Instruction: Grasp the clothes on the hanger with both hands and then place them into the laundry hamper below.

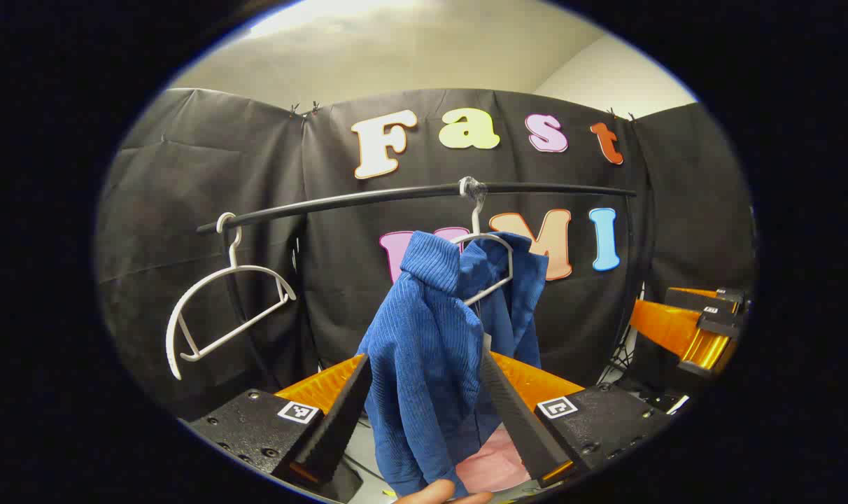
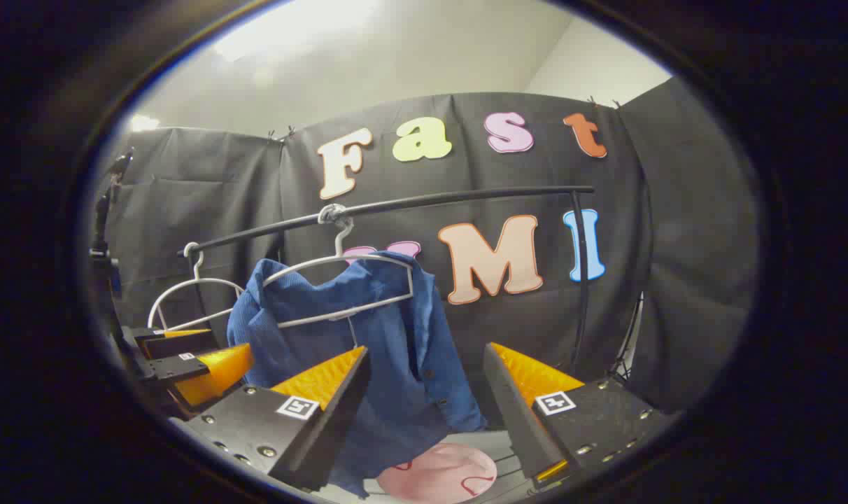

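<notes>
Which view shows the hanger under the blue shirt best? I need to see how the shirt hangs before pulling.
The right gripper view: the white hanger shows its hook, upper arc and lower bar, with the blue shirt draped behind it. In the left gripper view, folds of the shirt cover most of the hanger.

We're in a recording booth, a staged set and not a lived-in home. Black cloth (image 2: 676, 231) hangs all around as walls, clipped up along its top edge, with plain pale wall and ceiling (image 2: 410, 49) showing above it. A black rail (image 1: 410, 196) crosses in front of the cloth, carrying white hangers (image 1: 221, 308), one with a blue shirt (image 2: 368, 329) on it. Low down we catch something pink (image 2: 438, 472) below the shirt.
</notes>
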### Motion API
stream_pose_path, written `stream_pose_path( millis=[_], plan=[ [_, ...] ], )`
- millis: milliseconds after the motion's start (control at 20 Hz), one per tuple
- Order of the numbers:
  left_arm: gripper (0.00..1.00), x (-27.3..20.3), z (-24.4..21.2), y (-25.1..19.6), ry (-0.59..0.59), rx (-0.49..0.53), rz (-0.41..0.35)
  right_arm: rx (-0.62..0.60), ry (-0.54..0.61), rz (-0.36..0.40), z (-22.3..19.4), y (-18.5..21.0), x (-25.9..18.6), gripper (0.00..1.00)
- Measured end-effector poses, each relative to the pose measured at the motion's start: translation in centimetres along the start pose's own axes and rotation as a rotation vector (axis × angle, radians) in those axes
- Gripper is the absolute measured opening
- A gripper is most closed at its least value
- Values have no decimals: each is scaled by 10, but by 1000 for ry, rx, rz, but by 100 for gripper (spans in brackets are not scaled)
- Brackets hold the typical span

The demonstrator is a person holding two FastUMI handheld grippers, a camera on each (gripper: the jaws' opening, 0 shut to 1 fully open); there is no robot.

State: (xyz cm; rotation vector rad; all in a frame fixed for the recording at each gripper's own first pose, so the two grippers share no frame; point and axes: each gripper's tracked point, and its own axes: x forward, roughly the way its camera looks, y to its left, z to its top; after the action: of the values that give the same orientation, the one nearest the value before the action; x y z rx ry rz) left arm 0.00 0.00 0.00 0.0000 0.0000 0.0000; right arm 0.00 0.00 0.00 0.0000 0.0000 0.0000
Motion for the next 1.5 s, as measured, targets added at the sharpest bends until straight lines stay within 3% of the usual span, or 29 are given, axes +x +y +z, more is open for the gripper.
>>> stream_pose_path(
  millis=[550,700,750,800,850,950,1000,1500],
  plan=[
    [100,-18,14,-32,-45,23,-45,-22,-17,-22,4,-21,-21,96],
    [94,-22,13,-38,-43,36,-57,-8,-28,-35,6,-26,-29,96],
    [100,-24,12,-42,-41,34,-64,-9,-33,-38,8,-27,-31,96],
    [94,-25,10,-44,-38,35,-67,-9,-32,-41,7,-28,-33,96],
    [94,-26,9,-45,-37,35,-68,-9,-29,-38,6,-28,-35,96],
    [94,-24,7,-44,-39,35,-57,-13,-23,-37,4,-29,-38,99],
    [100,-23,4,-43,-36,36,-45,-17,-20,-38,2,-31,-40,96],
    [97,3,-13,-48,-34,12,-2,3,13,-23,-6,-29,-35,97]
  ],
)
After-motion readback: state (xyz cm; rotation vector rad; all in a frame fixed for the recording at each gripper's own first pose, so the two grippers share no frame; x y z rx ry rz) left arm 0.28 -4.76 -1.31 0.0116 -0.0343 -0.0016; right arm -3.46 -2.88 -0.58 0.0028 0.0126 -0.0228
